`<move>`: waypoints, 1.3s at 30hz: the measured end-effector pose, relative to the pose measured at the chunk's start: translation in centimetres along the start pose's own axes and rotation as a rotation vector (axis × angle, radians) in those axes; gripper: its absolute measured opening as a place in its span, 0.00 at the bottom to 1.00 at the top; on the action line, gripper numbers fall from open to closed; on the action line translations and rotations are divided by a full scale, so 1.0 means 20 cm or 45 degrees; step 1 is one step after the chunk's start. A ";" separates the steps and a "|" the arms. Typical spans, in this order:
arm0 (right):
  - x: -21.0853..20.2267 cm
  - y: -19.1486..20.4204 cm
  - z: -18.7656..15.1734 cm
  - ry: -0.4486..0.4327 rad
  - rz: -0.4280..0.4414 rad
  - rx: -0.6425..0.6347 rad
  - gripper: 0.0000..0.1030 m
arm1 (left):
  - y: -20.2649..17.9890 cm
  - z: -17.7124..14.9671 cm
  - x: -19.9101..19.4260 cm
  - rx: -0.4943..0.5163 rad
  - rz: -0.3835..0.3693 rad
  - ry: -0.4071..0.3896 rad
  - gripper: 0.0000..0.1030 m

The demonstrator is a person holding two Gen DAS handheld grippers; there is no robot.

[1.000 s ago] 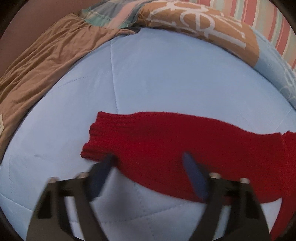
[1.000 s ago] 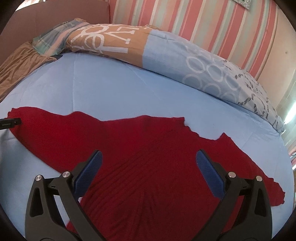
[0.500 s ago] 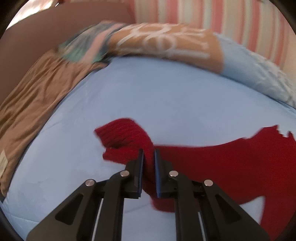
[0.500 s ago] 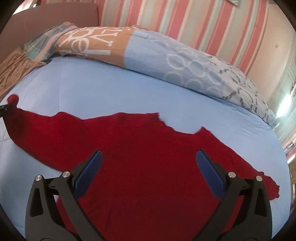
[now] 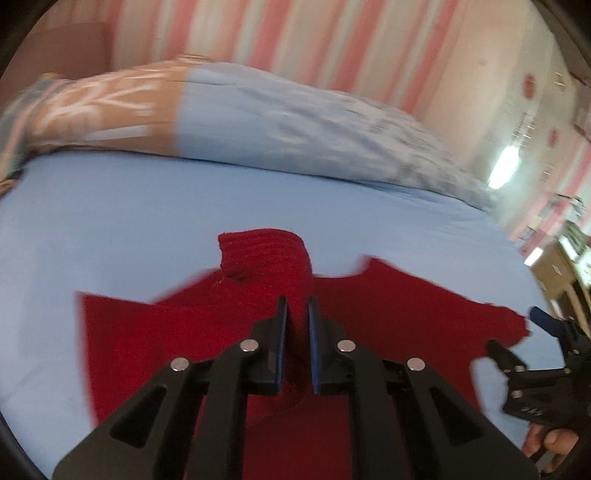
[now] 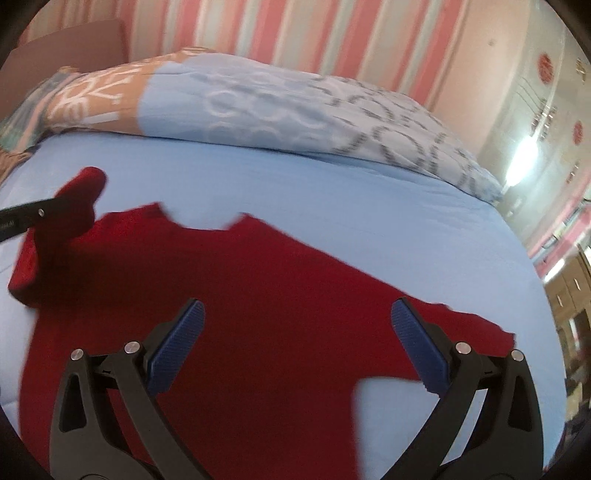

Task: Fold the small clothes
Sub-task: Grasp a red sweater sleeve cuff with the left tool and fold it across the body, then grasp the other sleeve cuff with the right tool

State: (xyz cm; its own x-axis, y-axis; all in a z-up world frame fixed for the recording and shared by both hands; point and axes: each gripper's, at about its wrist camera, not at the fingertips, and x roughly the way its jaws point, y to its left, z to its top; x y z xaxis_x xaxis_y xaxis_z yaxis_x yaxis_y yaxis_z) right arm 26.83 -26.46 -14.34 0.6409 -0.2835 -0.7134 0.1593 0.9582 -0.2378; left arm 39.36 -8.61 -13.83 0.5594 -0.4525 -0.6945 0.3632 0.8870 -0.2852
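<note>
A red knitted sweater (image 6: 258, 314) lies spread across the pale blue quilted bed sheet (image 6: 332, 206), its body directly under and ahead of both tools. The left gripper (image 5: 296, 314), black with blue pads, is clamped tight on the sweater's ribbed sleeve (image 5: 266, 258); the knit runs up between its narrow jaws, and the cuff end stands raised just beyond the fingertips, folded over towards the sweater's body. In the right wrist view that same sleeve (image 6: 74, 206) shows lifted off the sheet at the far left, with the dark bar of the left tool crossing it. The right gripper (image 6: 295, 328) hangs above the middle of the sweater with its jaws spread wide and nothing between them; its blue ribbed pads (image 6: 177, 343) sit clear above the red fabric. From the left wrist view the right gripper (image 5: 513, 338) appears at the right edge, close to the sweater's other sleeve end, with part of the person's hand (image 5: 550, 441) gripping its handle. Beyond both grippers, along the far side of the bed, lies a rolled duvet (image 6: 277, 107) in light blue, tan and white patterns, and behind it rises a wall with pink and white stripes (image 6: 295, 33).
</note>
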 end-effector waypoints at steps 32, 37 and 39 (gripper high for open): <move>0.43 -0.01 -0.23 0.380 0.228 0.177 0.96 | 0.28 -0.39 0.18 0.204 0.469 0.211 0.50; 0.50 -0.08 -0.28 0.483 0.326 0.285 0.65 | 0.26 -0.43 0.18 0.254 0.501 0.204 0.50; 0.50 -0.06 -0.28 0.482 0.347 0.261 0.50 | 0.25 -0.45 0.17 0.274 0.518 0.199 0.50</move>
State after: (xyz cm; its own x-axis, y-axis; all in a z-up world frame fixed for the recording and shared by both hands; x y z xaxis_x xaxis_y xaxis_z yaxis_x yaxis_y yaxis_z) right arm 28.92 -30.73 -24.84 0.3686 0.0199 -0.9294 0.1928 0.9764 0.0974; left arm 36.43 -4.95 -23.53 0.5751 -0.0392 -0.8171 0.2935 0.9422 0.1614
